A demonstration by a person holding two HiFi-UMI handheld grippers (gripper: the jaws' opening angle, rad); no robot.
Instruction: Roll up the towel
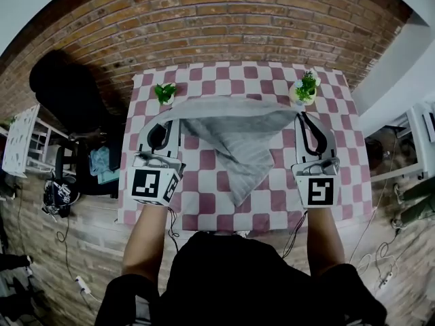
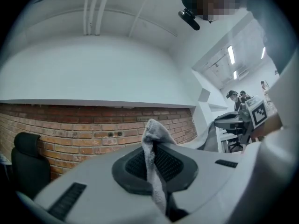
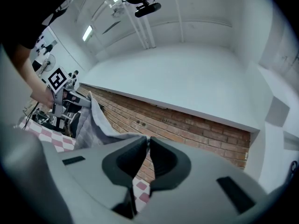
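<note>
You hold the towel (image 1: 238, 141) hanging above the tabletop (image 1: 272, 206), left gripper (image 1: 162, 124) and right gripper (image 1: 306, 119) each pinching a corner. No roll yet, so next lay it flat.

Red brick wall (image 1: 224, 19) behind a pink/white checkered tabletop (image 1: 272, 202). Small potted plants at the far-left (image 1: 165, 92) and far-right (image 1: 305, 88) corners. Black chair (image 1: 64, 90) on the left. Cables lie on the floor (image 1: 81, 243). White ceiling (image 2: 93, 73), strip lights (image 2: 231, 55) on.
</note>
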